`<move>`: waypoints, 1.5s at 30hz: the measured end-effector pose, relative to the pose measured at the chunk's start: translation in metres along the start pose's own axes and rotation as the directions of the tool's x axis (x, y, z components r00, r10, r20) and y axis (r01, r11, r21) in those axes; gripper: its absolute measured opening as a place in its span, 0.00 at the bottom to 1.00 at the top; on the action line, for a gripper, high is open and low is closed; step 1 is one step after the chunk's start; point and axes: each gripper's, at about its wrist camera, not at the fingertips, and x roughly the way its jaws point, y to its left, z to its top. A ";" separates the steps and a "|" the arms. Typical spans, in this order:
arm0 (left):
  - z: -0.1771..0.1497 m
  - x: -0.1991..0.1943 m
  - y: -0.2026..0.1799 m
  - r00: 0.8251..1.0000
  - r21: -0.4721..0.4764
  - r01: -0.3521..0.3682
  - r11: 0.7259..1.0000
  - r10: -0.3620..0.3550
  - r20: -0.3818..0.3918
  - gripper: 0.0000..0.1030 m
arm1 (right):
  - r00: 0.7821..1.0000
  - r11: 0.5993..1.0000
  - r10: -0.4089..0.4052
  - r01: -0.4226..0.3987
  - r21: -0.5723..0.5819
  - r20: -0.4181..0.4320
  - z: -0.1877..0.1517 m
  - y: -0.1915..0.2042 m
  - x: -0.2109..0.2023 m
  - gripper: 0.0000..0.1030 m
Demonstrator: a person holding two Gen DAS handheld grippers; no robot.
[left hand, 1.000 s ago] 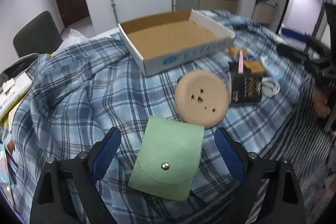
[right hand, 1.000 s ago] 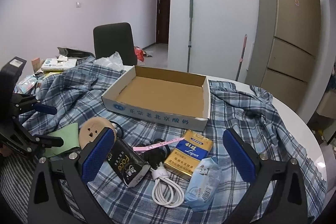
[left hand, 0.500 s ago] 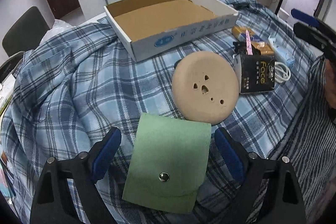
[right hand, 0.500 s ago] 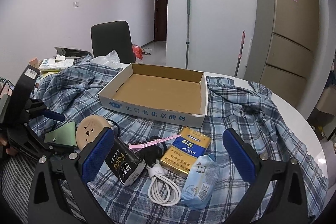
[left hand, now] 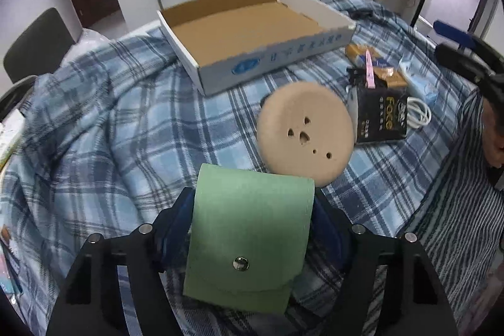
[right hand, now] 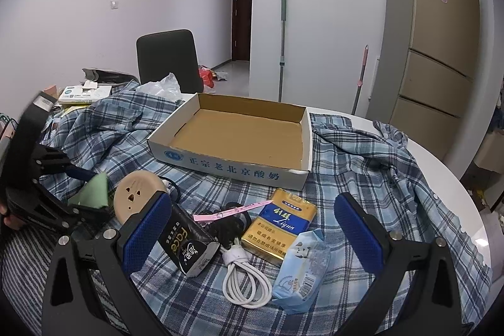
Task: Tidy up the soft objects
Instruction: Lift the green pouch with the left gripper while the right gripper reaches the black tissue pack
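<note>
The left gripper (left hand: 252, 219) has its blue-padded fingers (left hand: 176, 219) pressed against both side edges of a green felt pouch (left hand: 249, 241), which sits snap-button end toward the camera and fold end pointing to 12 o'clock, filling the gap between the jaws. In the right wrist view the same gripper (right hand: 78, 194) enters from 9 o'clock, its black frame tilted so the fingers aim toward 3 o'clock, with the pouch (right hand: 93, 191) showing as a green wedge raised a little above the blue plaid cloth (right hand: 362, 178). Whether the pouch still touches the cloth cannot be told. Just beyond the pouch, at 1 o'clock from it in the left view, lies a round tan sponge pad (left hand: 304, 134) with small holes, its near edge tucked behind the pouch's fold. The open cardboard box (left hand: 252, 33) sits well beyond at 12 o'clock, its brown floor bare. The right gripper (right hand: 252, 238) is level and low over the cloth, its blue pads (right hand: 145, 232) spread wide with nothing between them touching either pad. Below and ahead of it lie a black sachet marked "Face" (right hand: 186, 244), a coiled white cable (right hand: 245, 279), a gold and blue cigarette pack (right hand: 280, 225), a pale blue tissue packet (right hand: 302, 276) and a pink strip (right hand: 233, 211). At 10 o'clock stands a black chair (right hand: 167, 65).
</note>
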 end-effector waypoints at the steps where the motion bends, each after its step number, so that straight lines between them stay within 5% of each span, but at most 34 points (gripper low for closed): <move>1: 0.001 -0.007 -0.001 1.000 -0.007 -0.008 1.000 0.008 0.017 0.72 | 1.000 1.000 -0.002 0.002 0.000 0.000 0.000 0.000 0.000 1.00; 8: 0.008 -0.051 -0.014 0.989 -0.070 -0.038 0.997 0.048 0.142 0.72 | 1.000 1.000 -0.012 0.012 0.015 0.007 0.001 -0.003 0.000 1.00; 13: 0.012 -0.076 -0.041 0.942 -0.105 0.003 0.994 0.032 0.335 0.72 | 0.996 0.997 -0.072 0.071 0.035 0.043 0.002 -0.009 -0.006 1.00; 19: 0.020 -0.076 -0.060 0.901 -0.161 0.018 0.987 0.054 0.431 0.72 | 0.991 0.989 -0.115 0.108 0.101 0.065 0.005 -0.024 -0.010 1.00; 25: 0.007 -0.072 -0.066 0.813 -0.203 -0.051 0.978 0.159 0.560 0.72 | 0.989 0.976 -0.134 0.120 0.183 0.066 0.006 -0.042 -0.013 1.00; 28: 0.005 -0.070 -0.059 0.811 -0.222 -0.033 0.975 0.156 0.564 0.72 | 0.989 0.977 -0.132 0.118 0.175 0.066 0.006 -0.042 -0.014 1.00; 32: 0.000 -0.071 -0.056 0.800 -0.250 -0.044 0.967 0.184 0.572 0.72 | 0.995 0.992 -0.089 0.084 0.096 0.047 0.005 -0.026 -0.008 0.94; 37: -0.004 -0.074 -0.053 0.785 -0.274 -0.050 0.960 0.208 0.584 0.72 | 0.998 0.992 -0.011 0.003 -0.128 -0.058 -0.006 0.020 0.008 0.73; 45: -0.011 -0.082 -0.051 0.750 -0.317 -0.080 0.945 0.266 0.606 0.72 | 0.981 0.888 0.007 -0.094 -0.451 -0.191 -0.029 0.076 0.031 0.70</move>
